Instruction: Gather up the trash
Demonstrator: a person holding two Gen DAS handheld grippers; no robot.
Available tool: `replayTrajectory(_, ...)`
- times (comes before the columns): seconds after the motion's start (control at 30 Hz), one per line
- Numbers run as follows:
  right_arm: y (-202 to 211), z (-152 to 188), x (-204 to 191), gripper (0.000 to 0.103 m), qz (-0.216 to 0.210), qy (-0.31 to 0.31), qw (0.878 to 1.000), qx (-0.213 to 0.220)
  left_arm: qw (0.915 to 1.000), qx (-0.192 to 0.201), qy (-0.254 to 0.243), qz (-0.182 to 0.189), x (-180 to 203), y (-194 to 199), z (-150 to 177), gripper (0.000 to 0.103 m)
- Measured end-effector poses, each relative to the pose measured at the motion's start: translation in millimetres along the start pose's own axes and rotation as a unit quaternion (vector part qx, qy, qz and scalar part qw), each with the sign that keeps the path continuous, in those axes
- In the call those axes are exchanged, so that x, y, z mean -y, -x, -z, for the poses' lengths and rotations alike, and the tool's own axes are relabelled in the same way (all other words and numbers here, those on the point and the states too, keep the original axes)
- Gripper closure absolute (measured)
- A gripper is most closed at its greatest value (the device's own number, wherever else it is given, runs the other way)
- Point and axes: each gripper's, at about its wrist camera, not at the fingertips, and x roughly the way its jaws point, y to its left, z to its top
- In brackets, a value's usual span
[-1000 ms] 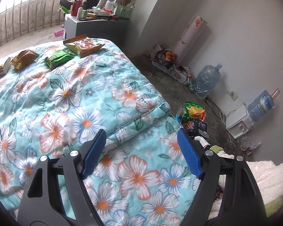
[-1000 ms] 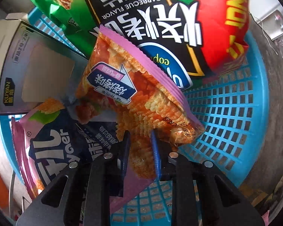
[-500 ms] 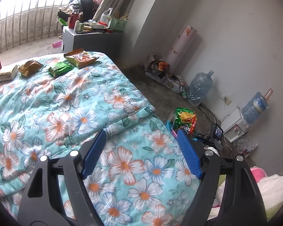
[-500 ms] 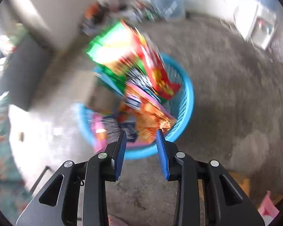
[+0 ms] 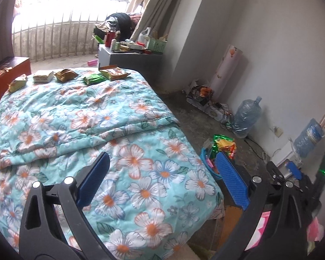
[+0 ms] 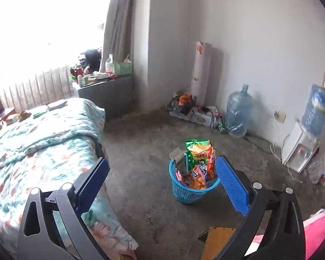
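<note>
Both grippers, left [image 5: 160, 181] and right [image 6: 165, 184], are opening wide and empty; next they should reach the wrappers [image 5: 93, 79] at upper left, then the basket [image 6: 191, 191].

Daylight from blown-out window [image 6: 43, 21]; fisheye-bent edges; right view perhaps slightly soft.

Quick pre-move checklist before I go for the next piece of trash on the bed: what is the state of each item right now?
1. Right gripper empty: ok, jaws opening, nothing between them.
2. Left gripper empty: ok, jaws opening over the floral quilt, nothing between them.
3. Blue basket upright on the floor: ok.
4. Room left in the basket: not ok, the snack bags stick up above its rim.
5. Trash left to collect: ok, wrappers lie along the bed's far edge.
6. Path across the quilt to them: ok, nothing lies between.
</note>
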Motion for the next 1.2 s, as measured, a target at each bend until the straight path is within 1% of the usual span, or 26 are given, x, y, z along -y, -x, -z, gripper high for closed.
replayTrajectory(0.07, 16.7, -2.6, -21.1, 0.007, 0.001, 0.02, 1.0, -0.015, 0.9998, 0.004, -0.005, -0.018, 4.2, 4.3, 8.8, 0.009)
replayTrajectory(0.1, 21.7, -1.6, -28.4, 0.007, 0.003, 0.024, 0.999, -0.029, 0.9993, 0.004, -0.013, -0.035, 7.5, 5.8, 13.1, 0.009)
replayTrajectory(0.17, 27.3, -0.2, -41.4, 0.007, 0.007, 0.037, 0.997, -0.061, 0.9981, 0.005, -0.03, -0.053, 12.5, 8.7, 20.6, 0.009)
replayTrajectory(0.27, 32.1, 5.0, -48.8, 0.007, 0.019, 0.047, 0.996, -0.076, 0.9974, -0.011, -0.033, -0.063, 17.0, 12.2, 30.6, 0.009)
replayTrajectory(0.37, 35.5, 10.9, -49.0, 0.007, 0.024, 0.05, 0.995, -0.084, 0.9952, -0.032, -0.027, -0.088, 21.6, 11.1, 42.2, 0.009)
replayTrajectory(0.43, 36.8, 14.6, -48.7, 0.007, 0.024, 0.05, 0.995, -0.085, 0.9944, -0.048, -0.025, -0.091, 24.5, 8.6, 48.4, 0.009)
replayTrajectory(0.53, 38.8, 17.3, -45.3, 0.007, 0.028, 0.052, 0.995, -0.085, 0.9931, -0.058, -0.023, -0.099, 26.8, 8.0, 53.6, 0.009)
replayTrajectory(0.73, 39.5, 20.0, -36.3, 0.007, 0.031, 0.046, 0.995, -0.086, 0.9921, -0.049, -0.021, -0.113, 30.8, 13.2, 49.8, 0.009)
replayTrajectory(0.9, 37.5, 24.0, -39.5, 0.007, 0.032, 0.063, 0.994, -0.087, 0.9909, -0.053, -0.023, -0.122, 34.0, 12.4, 50.1, 0.009)
replayTrajectory(1.2, 36.1, 27.0, -39.2, 0.007, 0.02, 0.067, 0.993, -0.095, 0.9905, -0.058, -0.026, -0.122, 35.6, 10.2, 49.1, 0.009)
